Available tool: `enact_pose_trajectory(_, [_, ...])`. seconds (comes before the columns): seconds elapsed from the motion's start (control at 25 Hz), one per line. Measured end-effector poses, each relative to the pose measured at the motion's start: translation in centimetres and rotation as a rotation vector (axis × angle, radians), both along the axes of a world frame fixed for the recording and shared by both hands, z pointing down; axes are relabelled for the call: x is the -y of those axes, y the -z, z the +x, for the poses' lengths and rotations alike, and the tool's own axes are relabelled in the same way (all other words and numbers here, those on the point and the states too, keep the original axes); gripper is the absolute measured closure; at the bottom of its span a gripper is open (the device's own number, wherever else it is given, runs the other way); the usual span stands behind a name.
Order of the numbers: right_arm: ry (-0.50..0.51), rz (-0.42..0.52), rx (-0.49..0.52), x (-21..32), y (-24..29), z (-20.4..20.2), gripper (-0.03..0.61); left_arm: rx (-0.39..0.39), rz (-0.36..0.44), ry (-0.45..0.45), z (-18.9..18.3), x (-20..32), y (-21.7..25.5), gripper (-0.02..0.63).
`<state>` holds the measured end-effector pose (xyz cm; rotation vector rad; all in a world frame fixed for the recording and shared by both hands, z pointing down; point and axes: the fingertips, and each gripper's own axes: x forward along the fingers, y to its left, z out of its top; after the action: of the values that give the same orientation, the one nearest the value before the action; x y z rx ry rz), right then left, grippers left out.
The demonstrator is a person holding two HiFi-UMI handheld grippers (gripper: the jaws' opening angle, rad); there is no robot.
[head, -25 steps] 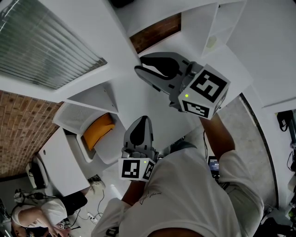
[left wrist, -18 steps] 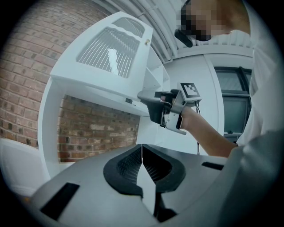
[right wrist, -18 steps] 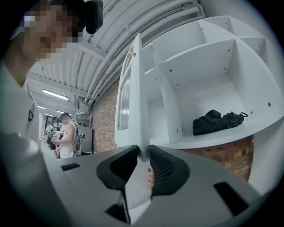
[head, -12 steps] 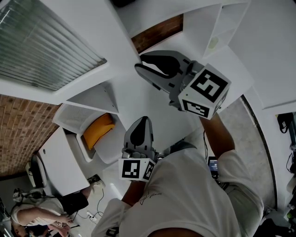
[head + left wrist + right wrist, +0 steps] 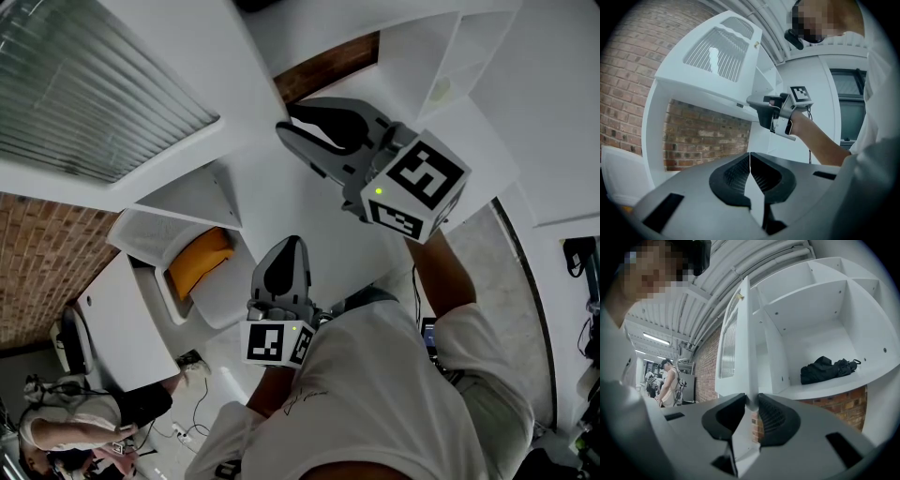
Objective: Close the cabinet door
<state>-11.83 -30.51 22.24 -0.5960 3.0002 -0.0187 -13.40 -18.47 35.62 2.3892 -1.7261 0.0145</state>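
Observation:
The white cabinet door [image 5: 740, 329] with a ribbed glass pane stands open, edge-on in the right gripper view. My right gripper [image 5: 751, 404] is shut on its lower edge. In the head view that gripper [image 5: 286, 131] reaches up to the door [image 5: 103, 84] at the upper left. The left gripper view shows the door [image 5: 719, 47] with the right gripper [image 5: 766, 110] at its lower corner. My left gripper [image 5: 750, 157] is shut with nothing in it and hangs lower, near my chest [image 5: 291, 246]. The cabinet [image 5: 820, 310] has open white shelves.
A black bag [image 5: 827, 369] lies on the cabinet's lower shelf. A brick wall [image 5: 703, 136] runs behind and below the cabinet. An orange object [image 5: 197, 258] sits in a white container down left. Another person [image 5: 670, 380] stands far off by the wall.
The right gripper stays clamped on the door's edge. The view has shifted slightly, with the cabinet shelves and brick strip sliding a little to the right. The left gripper has not moved.

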Motion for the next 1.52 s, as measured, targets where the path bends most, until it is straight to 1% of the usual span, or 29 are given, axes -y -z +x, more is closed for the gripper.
enact_pose_trajectory(0.32, [-0.031, 0.010, -0.003, 1.1, 0.1, -0.7, 0.482, 0.003, -0.002, 0.017, -0.6, 0.5, 0.0, 0.597])
enact_pose_trajectory(0.52, [-0.065, -0.002, 0.023, 1.8, 0.0, -0.6, 0.482, 0.008, -0.001, 0.027, -0.6, 0.7, -0.1, 0.597])
enact_pose_trajectory(0.84, [-0.120, 0.025, 0.010, 2.9, 0.1, -1.2, 0.483, 0.005, -0.006, 0.037, -0.9, 1.2, -0.2, 0.597])
enact_pose_trajectory(1.12, [-0.161, 0.069, -0.010, 3.7, 0.3, -1.8, 0.489, 0.001, -0.008, 0.043, -1.0, 1.6, -0.1, 0.597])
enact_pose_trajectory(1.32, [-0.182, 0.086, -0.007, 4.5, 0.2, -1.9, 0.493, -0.001, -0.003, 0.068, -1.5, 1.8, 0.1, 0.597])
enact_pose_trajectory(1.44, [-0.190, 0.087, -0.005, 4.9, 0.4, -2.1, 0.494, -0.023, -0.006, 0.086, -2.1, 1.6, 0.4, 0.597])
enact_pose_trajectory(1.52, [-0.195, 0.086, -0.004, 5.2, 0.4, -2.3, 0.494, -0.023, 0.000, 0.097, -2.4, 1.6, 0.5, 0.597])
